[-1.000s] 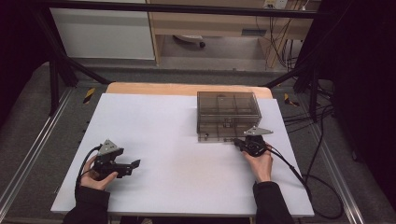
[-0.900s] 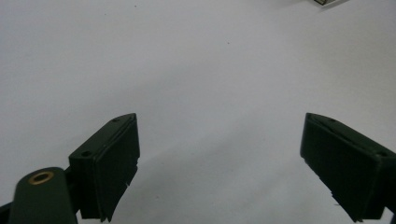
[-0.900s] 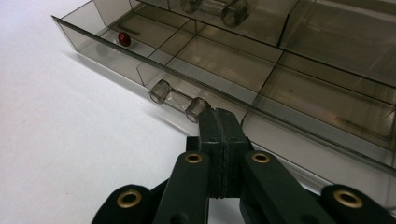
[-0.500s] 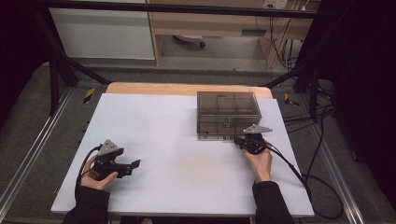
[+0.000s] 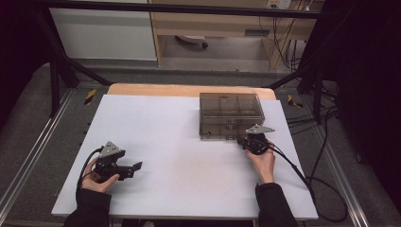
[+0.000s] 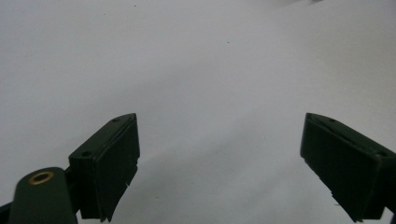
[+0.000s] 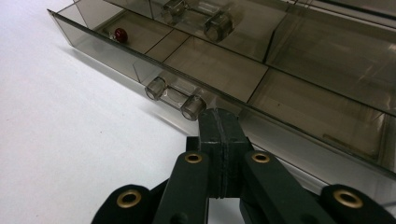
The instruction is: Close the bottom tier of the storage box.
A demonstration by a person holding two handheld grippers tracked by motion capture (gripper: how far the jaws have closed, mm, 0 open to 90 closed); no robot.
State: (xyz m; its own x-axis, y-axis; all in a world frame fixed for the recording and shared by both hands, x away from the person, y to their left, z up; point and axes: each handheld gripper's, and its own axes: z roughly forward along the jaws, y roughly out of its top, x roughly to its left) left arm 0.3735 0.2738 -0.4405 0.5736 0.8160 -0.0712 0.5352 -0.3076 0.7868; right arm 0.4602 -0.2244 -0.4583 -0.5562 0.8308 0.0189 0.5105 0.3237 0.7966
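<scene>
1. Nothing shifted since the earlier high view: both hands and the smoky clear drawer box in the same spots.
2. Right gripper [image 7: 219, 122] clenched, pads pressed flat together with nothing between them, tips right at the front of the lower drawer [image 7: 196, 60].
3. Just left of those tips, the drawer's clear handle [image 7: 175, 97], a short bar on two round posts; whether touched by the tips, cannot tell.
4. Beyond the tips, the drawer's divided compartments; far up and left of them, a small red bead [image 7: 121, 33] in the corner compartment.
5. Higher still, a second clear handle [image 7: 198, 16] on the drawer above.
6. Seen from above, right gripper [image 5: 246, 140] against the front right of the drawer box [image 5: 231, 115], right hand [image 5: 263, 161] behind it, cable trailing off the white table [image 5: 189, 179].
7. Left gripper [image 6: 219, 158] released, jaws spread wide over bare white surface, nothing between them.
8. From above, left gripper [image 5: 137, 166] in the left hand [image 5: 100, 178], well apart from the box, jaws pointing toward the table's middle.
</scene>
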